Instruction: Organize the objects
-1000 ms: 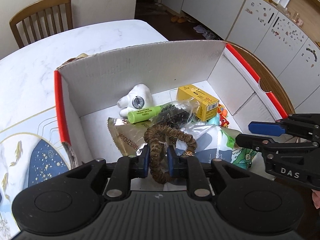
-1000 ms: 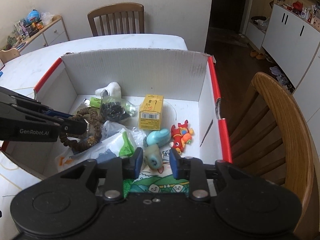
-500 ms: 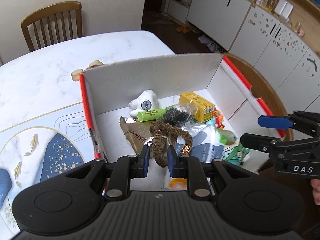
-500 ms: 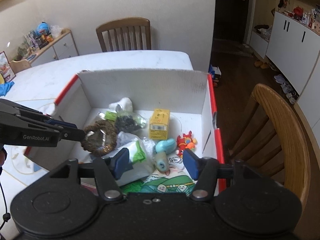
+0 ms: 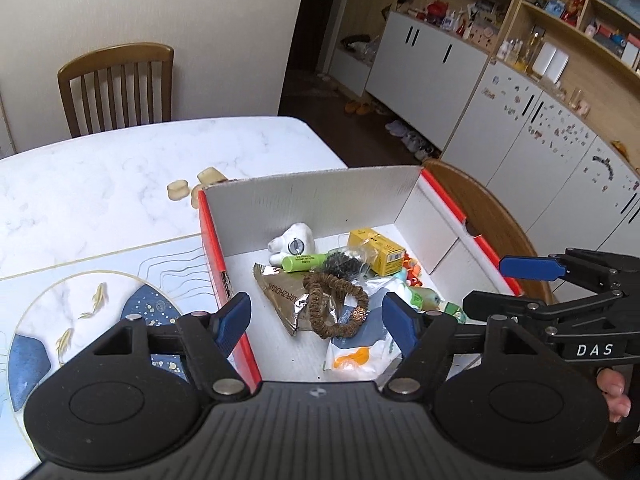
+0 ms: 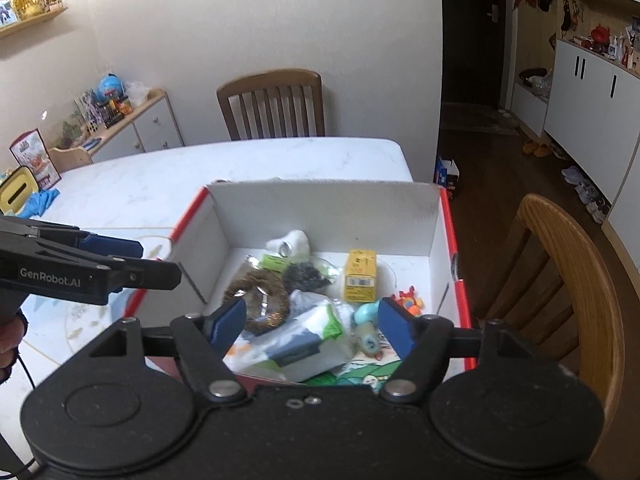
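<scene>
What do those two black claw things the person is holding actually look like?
Both are matte black plastic with two round hubs, ribbed bodies, silver screws and blue finger pads. The left gripper carries white "GenRobot.AI" lettering and a thin black cable below; the right gripper reads "DAS". No sleeves are visible.

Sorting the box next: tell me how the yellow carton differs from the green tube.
The yellow carton is a squared box with a barcode; the green tube is a slim round cylinder with dark print. The carton is bulkier, the tube thinner. Both lie flat inside the white cardboard box.
</scene>
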`<state>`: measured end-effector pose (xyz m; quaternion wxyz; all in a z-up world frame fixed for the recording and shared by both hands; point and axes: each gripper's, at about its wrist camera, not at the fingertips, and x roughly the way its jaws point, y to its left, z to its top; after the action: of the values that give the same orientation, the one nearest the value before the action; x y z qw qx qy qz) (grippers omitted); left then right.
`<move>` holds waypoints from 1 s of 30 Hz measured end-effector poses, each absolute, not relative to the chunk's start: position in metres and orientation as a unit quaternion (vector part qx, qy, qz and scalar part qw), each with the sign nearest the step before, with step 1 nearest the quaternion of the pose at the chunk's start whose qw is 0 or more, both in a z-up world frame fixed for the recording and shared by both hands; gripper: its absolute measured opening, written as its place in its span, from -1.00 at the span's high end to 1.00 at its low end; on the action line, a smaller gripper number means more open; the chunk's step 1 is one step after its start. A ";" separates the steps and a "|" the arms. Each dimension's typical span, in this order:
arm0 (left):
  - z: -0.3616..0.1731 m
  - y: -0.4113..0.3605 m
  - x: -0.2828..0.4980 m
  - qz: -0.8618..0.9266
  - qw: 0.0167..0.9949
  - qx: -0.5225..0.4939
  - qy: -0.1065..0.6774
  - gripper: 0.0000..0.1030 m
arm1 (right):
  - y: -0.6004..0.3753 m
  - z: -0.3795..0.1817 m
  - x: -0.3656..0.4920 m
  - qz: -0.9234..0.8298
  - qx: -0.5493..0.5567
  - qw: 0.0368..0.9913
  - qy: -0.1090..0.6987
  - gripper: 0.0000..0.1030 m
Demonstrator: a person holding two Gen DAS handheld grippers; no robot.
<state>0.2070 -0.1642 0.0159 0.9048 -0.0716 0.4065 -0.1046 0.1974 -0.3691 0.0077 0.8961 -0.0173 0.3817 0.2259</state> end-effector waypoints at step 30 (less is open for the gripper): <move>0.053 -0.134 0.144 -0.089 0.939 -0.023 0.332 -1.00 | -0.341 0.039 0.115 0.200 0.031 0.936 0.289 -0.97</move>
<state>0.1435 -0.1338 0.0526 0.9388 -0.0231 0.3319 -0.0892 0.1148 -0.3413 0.0388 0.9357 0.0311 0.2893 0.1997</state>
